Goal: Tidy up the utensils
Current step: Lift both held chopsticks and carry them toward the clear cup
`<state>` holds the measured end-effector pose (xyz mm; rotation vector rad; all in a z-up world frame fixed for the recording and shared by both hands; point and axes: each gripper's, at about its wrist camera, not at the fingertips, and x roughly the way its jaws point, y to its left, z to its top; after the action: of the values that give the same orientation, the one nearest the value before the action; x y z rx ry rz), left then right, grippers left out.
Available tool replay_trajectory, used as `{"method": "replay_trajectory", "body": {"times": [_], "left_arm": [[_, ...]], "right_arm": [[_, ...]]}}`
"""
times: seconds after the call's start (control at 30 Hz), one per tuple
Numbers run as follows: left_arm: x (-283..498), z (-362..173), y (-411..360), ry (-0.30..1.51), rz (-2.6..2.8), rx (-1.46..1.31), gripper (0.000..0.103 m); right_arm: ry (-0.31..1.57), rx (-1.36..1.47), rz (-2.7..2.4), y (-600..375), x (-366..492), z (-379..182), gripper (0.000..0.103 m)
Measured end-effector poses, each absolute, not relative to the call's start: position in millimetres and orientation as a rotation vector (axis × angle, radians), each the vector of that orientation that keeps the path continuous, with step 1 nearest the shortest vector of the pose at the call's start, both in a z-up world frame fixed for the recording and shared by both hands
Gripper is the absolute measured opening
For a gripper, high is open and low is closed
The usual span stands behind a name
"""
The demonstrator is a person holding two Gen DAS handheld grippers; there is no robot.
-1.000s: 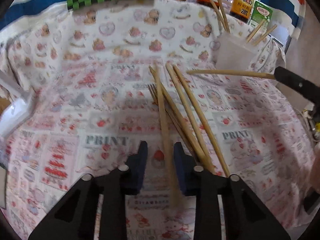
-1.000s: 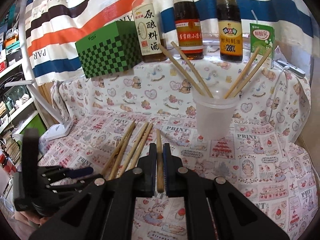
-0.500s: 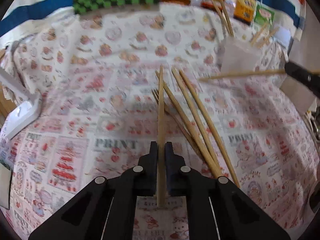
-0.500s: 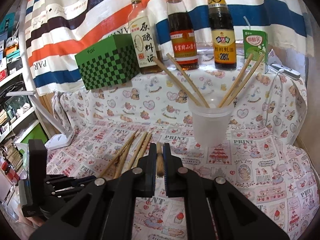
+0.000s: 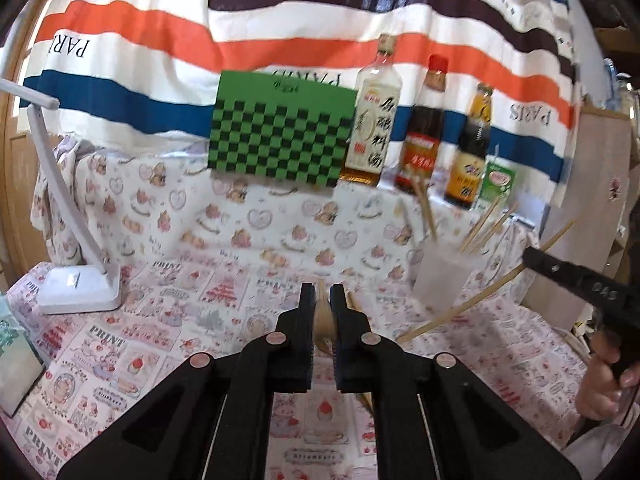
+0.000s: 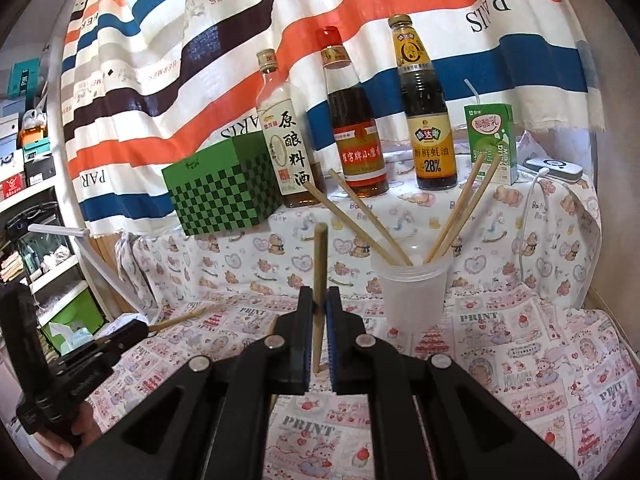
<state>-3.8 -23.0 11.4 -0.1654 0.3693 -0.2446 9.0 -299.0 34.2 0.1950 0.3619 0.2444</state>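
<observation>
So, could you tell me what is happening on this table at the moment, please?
A person is sorting chopsticks with a handheld claw in each hand. The left claw is shut on one chopstick, and the right claw is shut on another chopstick, held nearly upright beside the clear plastic cup. Four chopsticks already lean in that cup. At least one loose chopstick lies on the patterned cloth by the left claw.

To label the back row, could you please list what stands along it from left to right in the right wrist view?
Green checkered box → clear bottle → red-capped bottle → dark sauce bottle → green drink carton.
</observation>
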Motion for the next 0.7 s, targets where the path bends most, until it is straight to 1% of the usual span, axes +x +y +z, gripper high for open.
{"method": "replay_trajectory", "body": {"times": [0.3,0.5,0.7], "left_arm": [[-9.7,15.1,-18.7,0.333,-0.228,-0.191,0.006],[-6.0,17.6,-21.7,0.333,-0.242,-0.176,0.006],[4.5,36.0,-43.0,0.367,-0.223,-0.1,0.006]], "right_arm": [[0.361,0.205,0.246,-301.5,7.1,33.4,0.006],[0.327,0.197,0.2,-303.3,6.7,35.5,0.006],[0.357,0.222,0.22,-315.5,11.8,56.1,0.006]]}}
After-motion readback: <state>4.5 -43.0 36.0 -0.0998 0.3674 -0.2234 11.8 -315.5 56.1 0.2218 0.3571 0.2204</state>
